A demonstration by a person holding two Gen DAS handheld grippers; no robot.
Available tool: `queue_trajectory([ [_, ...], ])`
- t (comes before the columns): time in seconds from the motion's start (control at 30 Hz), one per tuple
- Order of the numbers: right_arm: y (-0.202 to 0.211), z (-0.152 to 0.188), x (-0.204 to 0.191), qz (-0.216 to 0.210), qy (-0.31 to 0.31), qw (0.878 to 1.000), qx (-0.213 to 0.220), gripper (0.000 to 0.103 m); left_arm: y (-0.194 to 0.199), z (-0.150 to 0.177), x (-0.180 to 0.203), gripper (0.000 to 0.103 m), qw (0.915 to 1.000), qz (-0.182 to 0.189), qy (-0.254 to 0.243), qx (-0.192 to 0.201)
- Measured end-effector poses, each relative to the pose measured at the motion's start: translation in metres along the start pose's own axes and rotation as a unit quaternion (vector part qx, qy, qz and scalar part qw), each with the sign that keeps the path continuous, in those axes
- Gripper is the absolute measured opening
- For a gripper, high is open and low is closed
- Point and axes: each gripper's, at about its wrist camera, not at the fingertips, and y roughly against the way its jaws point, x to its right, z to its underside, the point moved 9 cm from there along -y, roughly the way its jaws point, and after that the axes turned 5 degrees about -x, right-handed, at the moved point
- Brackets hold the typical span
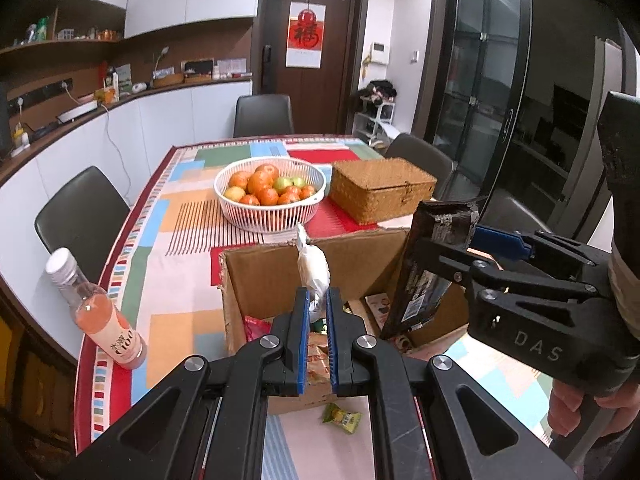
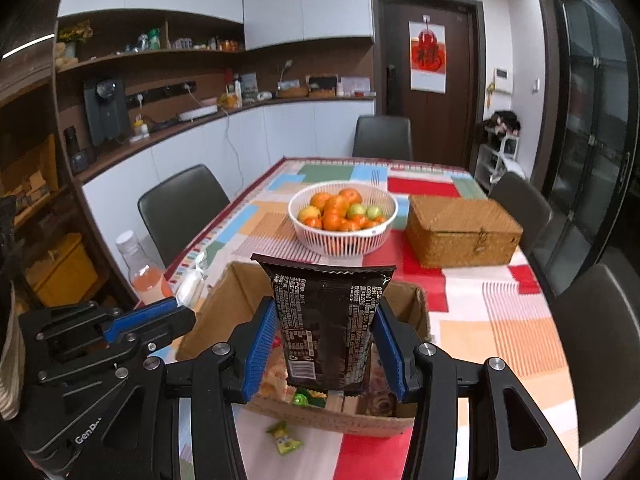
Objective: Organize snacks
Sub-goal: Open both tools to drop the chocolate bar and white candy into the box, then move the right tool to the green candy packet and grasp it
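An open cardboard box (image 1: 264, 276) (image 2: 224, 312) with several snack packs inside stands on the table. My left gripper (image 1: 318, 312) is shut on a small white wrapped snack (image 1: 314, 270), held upright above the box's near side; it also shows in the right wrist view (image 2: 192, 284). My right gripper (image 2: 326, 344) is shut on a dark brown snack packet (image 2: 326, 320), held upright over the box; the packet shows in the left wrist view (image 1: 432, 264). A small green-yellow candy (image 1: 342, 417) (image 2: 284, 438) lies on the table in front of the box.
A white basket of oranges and green fruit (image 1: 270, 192) (image 2: 342, 216) and a closed wicker box (image 1: 382, 188) (image 2: 464, 230) stand behind the cardboard box. A bottle of pink drink (image 1: 100, 312) (image 2: 140, 272) stands at the table's left edge. Dark chairs surround the table.
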Motion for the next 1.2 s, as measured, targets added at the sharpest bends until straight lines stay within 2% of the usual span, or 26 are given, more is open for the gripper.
queue_trajectory([
  [0.07, -0.013, 0.003, 0.001, 0.001, 0.001, 1.000, -0.015, 0.049, -0.013, -0.001, -0.002, 0.012, 0.9999, -0.009, -0.004, -0.014],
  [0.13, -0.026, 0.005, 0.001, -0.004, 0.008, 1.000, -0.029, 0.050, -0.021, 0.000, -0.006, 0.030, 0.9992, -0.032, -0.004, -0.026],
  [0.17, -0.031, 0.005, 0.002, -0.002, 0.009, 0.999, -0.034, 0.054, -0.021, 0.001, -0.007, 0.039, 0.9990, -0.038, -0.002, -0.024],
  [0.23, -0.035, 0.005, 0.006, 0.009, 0.009, 0.999, -0.037, 0.062, -0.020, 0.004, -0.010, 0.039, 0.9989, -0.043, -0.002, -0.020],
  [0.53, -0.016, 0.016, 0.006, 0.018, 0.011, 1.000, -0.016, 0.062, 0.009, 0.023, -0.027, 0.044, 0.9976, -0.063, 0.027, 0.001],
  [0.6, -0.009, 0.020, 0.001, 0.012, 0.016, 1.000, -0.011, 0.062, 0.019, 0.027, -0.030, 0.048, 0.9968, -0.072, 0.034, 0.005],
  [0.73, 0.002, 0.031, -0.011, -0.001, 0.022, 1.000, -0.007, 0.062, 0.037, 0.036, -0.032, 0.050, 0.9952, -0.093, 0.028, 0.015],
  [0.9, 0.012, 0.049, -0.025, -0.015, 0.029, 0.999, -0.008, 0.062, 0.056, 0.053, -0.033, 0.058, 0.9936, -0.108, 0.020, 0.025],
  [1.03, 0.014, 0.067, -0.037, -0.022, 0.045, 0.999, -0.018, 0.062, 0.059, 0.072, -0.033, 0.059, 0.9934, -0.111, 0.020, 0.016],
  [1.2, 0.008, 0.092, -0.045, -0.023, 0.064, 0.997, -0.044, 0.062, 0.049, 0.106, -0.037, 0.059, 0.9934, -0.109, 0.033, -0.014],
])
